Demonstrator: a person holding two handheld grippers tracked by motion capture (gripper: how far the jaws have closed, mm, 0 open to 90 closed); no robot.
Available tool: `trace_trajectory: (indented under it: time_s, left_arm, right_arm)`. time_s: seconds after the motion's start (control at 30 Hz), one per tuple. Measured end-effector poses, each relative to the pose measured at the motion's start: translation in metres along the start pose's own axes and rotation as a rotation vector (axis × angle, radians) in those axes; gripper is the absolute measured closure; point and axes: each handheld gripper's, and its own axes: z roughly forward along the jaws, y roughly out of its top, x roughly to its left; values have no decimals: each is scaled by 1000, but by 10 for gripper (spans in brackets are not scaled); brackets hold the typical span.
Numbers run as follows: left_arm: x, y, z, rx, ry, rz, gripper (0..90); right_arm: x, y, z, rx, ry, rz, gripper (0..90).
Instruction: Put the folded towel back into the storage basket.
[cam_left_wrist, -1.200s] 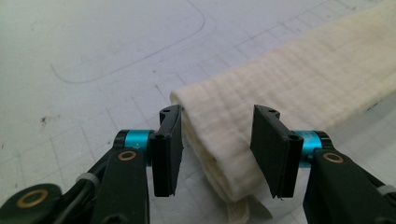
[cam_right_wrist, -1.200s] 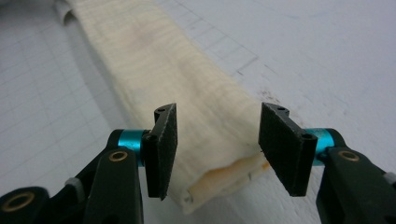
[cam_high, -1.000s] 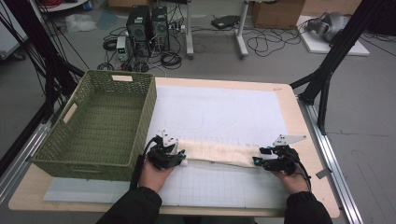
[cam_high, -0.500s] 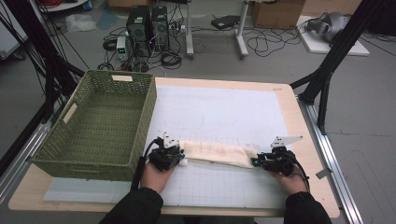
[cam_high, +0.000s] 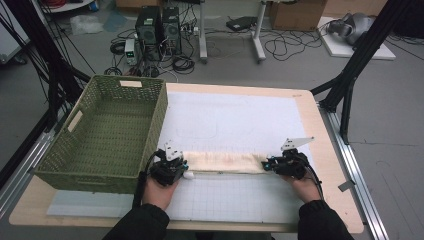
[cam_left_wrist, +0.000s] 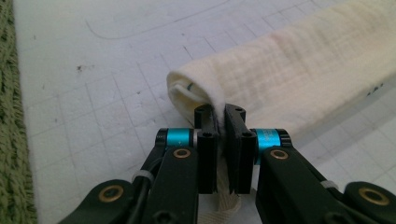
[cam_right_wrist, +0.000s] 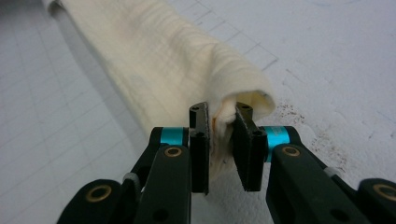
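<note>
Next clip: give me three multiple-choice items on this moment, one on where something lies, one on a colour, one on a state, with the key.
1. Where is the basket?
A. on the table's left part
B. on the floor
C. at the table's right edge

2. What colour is the cloth?
A. dark blue
B. cream
C. red

3. How do the two grippers stand?
A. both wide open above the cloth
B. one in the basket
C. each shut on one end of the cloth

Key:
1 A, the high view shows it left of the mat.
2 B, both gripper views show pale cream fabric.
3 C, the left gripper and right gripper have just been closing and pinch cloth between their pads.
</note>
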Motion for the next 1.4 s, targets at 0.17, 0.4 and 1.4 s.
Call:
trace_trajectory:
  time_s: [0.17, 0.4, 1.4]
  left_arm:
    - [1, 1, 0, -13, 8, -3, 704]
    - [0, 10, -8, -64, 0, 9, 570]
    - [-47, 65, 35, 7, -298, 261, 521]
  right_arm:
    - [-2, -3, -4, -18, -25, 38, 621]
    - [4, 0, -24, -125, -74, 39, 577]
    - [15, -4, -11, -59, -52, -55, 561]
